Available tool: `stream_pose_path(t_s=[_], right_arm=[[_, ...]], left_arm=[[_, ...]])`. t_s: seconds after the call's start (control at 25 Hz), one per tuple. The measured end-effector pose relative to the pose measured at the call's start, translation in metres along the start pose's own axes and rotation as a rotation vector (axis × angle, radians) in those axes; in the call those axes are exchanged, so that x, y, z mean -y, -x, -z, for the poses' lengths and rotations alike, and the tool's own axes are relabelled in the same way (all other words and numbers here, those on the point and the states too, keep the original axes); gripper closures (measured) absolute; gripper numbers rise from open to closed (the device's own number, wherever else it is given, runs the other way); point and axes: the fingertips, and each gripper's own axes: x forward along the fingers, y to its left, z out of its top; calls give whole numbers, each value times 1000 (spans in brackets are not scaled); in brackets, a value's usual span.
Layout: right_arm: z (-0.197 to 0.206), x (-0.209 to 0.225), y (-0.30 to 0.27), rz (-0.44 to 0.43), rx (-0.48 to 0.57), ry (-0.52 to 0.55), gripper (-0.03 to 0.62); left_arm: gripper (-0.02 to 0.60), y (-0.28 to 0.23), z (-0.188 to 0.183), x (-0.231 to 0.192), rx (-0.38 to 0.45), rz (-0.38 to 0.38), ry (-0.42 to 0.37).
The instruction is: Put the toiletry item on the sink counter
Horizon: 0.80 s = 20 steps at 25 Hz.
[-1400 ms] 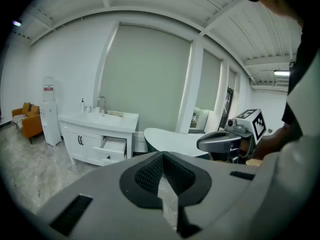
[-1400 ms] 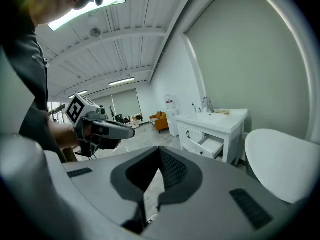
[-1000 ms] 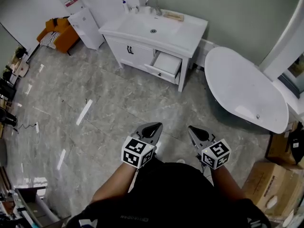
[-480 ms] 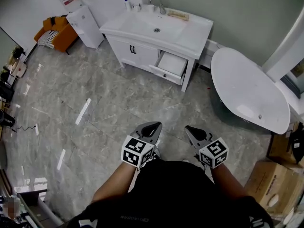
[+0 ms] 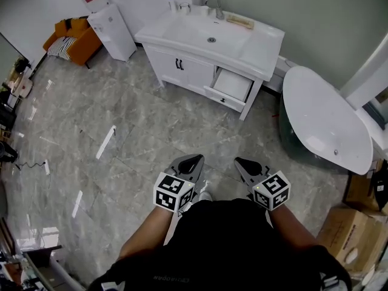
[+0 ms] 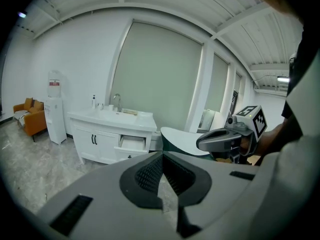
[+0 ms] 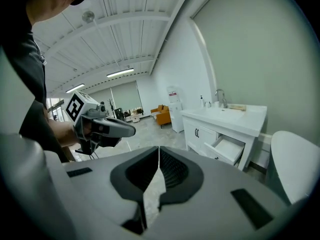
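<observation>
The white sink counter (image 5: pixel 262 43) stands far ahead by the wall, with a faucet (image 5: pixel 213 5) at its back. A small pump bottle (image 5: pixel 171 2) and a cup (image 5: pixel 183 7) stand at its back left corner, and a flat tan item (image 5: pixel 239 21) lies right of the faucet. My left gripper (image 5: pixel 193 160) and right gripper (image 5: pixel 239 162) are held side by side near my waist, well short of the counter. Both are shut with nothing between the jaws. The left gripper view shows the left gripper (image 6: pixel 162 153), the counter (image 6: pixel 112 118) and the bottle (image 6: pixel 93 101). The right gripper view shows the right gripper (image 7: pixel 159 147) and the counter (image 7: pixel 235 118).
One drawer (image 5: pixel 233 85) of the vanity stands pulled out. A white bathtub (image 5: pixel 324 123) lies to the right of the vanity, a water dispenser (image 5: pixel 112 32) and an orange sofa (image 5: pixel 73 38) to its left. Cardboard boxes (image 5: pixel 339 238) sit at the right. Grey tiled floor (image 5: pixel 139 132) lies between me and the vanity.
The vanity and tub have shifted right in the head view as my view turned. Both grippers stay shut and in much the same place by my waist.
</observation>
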Motion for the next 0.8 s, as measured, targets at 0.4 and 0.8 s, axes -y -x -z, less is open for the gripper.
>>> stream_pose_path(t_s=[0.4,0.8], right_arm=[[-18,-26,-69,-73,-32,30,589],[-26,-24,-122,-154,-62,3,589]], left_arm=[[586,32,10,-70,19,-76,68],[586,37,11,-117,24,-146,122]])
